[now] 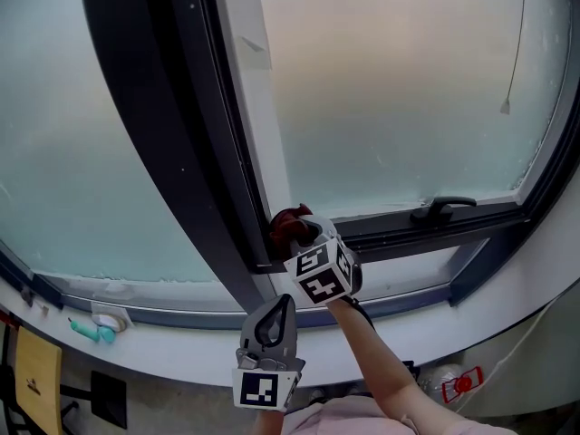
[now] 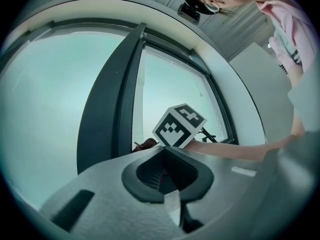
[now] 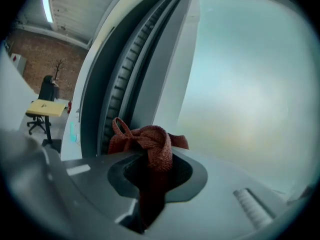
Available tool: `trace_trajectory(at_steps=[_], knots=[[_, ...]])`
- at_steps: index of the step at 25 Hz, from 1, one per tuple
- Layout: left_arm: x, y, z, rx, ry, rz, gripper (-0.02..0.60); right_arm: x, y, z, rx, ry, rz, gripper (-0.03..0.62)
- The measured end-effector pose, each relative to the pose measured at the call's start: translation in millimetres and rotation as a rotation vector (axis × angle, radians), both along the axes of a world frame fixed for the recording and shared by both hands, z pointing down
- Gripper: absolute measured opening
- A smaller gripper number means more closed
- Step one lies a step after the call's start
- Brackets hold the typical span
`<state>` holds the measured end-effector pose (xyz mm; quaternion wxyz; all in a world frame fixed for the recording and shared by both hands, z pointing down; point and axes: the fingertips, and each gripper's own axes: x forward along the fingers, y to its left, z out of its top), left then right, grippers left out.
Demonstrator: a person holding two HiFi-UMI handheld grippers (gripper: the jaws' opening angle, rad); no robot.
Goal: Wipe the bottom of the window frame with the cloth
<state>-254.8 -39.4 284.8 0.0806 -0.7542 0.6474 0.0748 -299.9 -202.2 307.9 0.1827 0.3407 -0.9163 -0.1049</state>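
Right gripper (image 1: pixel 294 234) clamped tight on red cloth (image 1: pixel 286 224), bunch sticking out past jaw tips (loop of fabric curls free on one side). Cloth sits at lower corner of window frame (image 1: pixel 390 231), where bottom rail meets dark upright. Handle (image 1: pixel 441 208) on rail at 3 o'clock from cloth. Left gripper (image 1: pixel 279 312) at 6 o'clock below right gripper, off frame, jaws together, nothing held.

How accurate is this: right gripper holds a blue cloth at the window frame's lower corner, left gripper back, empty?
The cloth is red, not blue; the right gripper view shows it. The right gripper holds it at the lower corner of the window frame, the left gripper back, empty.
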Motion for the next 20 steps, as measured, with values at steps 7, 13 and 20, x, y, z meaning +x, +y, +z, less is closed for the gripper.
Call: trace_trajectory(at_steps=[7,13,20], knots=[[-13.5,-4.7,3.4,-0.012,0.005,-0.003,0.002,-8.8,-4.8,12.8,0.084,0.164,0.028,0.055],[-15.1,-9.8,23.6,-0.075,-0.048,0.035,0.002,-9.8,-3.9,14.2,0.081,0.166,0.039,0.058],[-14.6,-17.3,25.0,-0.078,-0.048,0.057,0.002,-8.8,-4.4,12.9,0.098,0.152,0.053,0.057]])
